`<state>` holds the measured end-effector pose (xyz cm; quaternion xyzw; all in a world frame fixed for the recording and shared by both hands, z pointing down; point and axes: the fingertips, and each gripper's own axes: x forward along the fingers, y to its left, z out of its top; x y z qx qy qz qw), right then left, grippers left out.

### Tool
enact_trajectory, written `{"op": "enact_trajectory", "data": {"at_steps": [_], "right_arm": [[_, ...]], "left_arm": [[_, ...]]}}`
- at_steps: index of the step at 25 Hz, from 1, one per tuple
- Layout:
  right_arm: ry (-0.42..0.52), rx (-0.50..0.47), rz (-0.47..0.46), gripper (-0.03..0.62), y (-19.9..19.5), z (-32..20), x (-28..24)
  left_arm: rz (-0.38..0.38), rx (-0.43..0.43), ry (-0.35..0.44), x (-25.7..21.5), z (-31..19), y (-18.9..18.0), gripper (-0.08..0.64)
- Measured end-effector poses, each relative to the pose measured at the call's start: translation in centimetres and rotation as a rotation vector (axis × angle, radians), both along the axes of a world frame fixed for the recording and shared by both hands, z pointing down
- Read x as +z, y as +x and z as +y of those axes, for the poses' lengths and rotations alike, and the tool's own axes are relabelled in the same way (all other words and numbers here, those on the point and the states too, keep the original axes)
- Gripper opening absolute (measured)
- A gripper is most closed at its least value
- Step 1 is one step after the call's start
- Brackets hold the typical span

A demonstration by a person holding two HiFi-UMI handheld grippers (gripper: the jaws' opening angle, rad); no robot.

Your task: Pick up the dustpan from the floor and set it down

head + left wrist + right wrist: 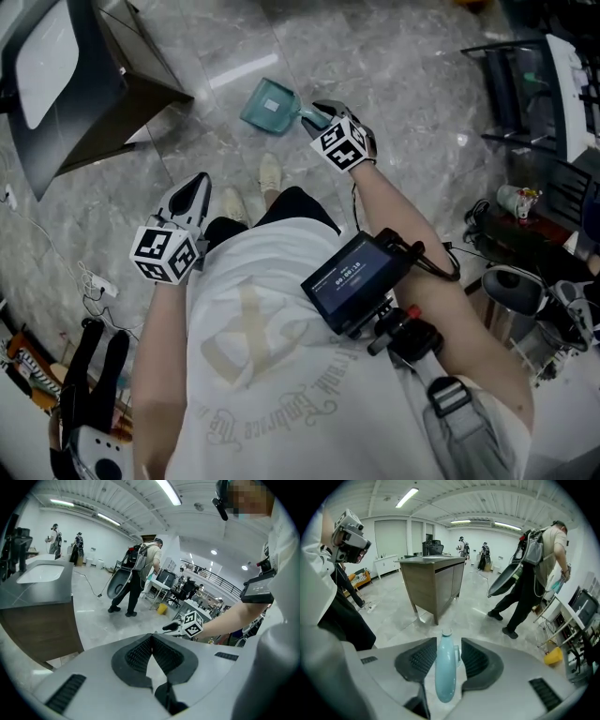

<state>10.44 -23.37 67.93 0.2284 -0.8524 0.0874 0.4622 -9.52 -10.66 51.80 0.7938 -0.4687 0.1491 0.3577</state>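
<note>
At dustpan handle [444, 672], right tongs [319, 111] outstretched, seemingly loose

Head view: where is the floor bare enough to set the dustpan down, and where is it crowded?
Bare floor lies between the dustpan and the dark cabinet, and a wider patch between the dustpan and the black rack. Crowded: the cables at lower left and the clutter along the right edge.
</note>
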Motion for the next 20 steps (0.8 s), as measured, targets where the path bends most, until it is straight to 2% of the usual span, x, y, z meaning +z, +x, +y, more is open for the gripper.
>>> {"op": "enact_trajectory", "data": {"at_steps": [8,15,20], "right_arm": [[0.104,0.11,-0.055,0.17,0.8,1.1,-6.2],[0.208,0.281,-0.191,0.042,1.0,2.1,-13.3],[0.213,0.356,-0.318,0.017,0.4,4.6,-17.6]], "left_arm": [[0.013,0.047,0.061,-1.4,1.4,-1.5,0.011],[0.033,0.115,0.104,-2.1,2.1,-1.7,0.011],[0.042,0.159,0.124,-2.6,2.6,-1.7,0.011]]}}
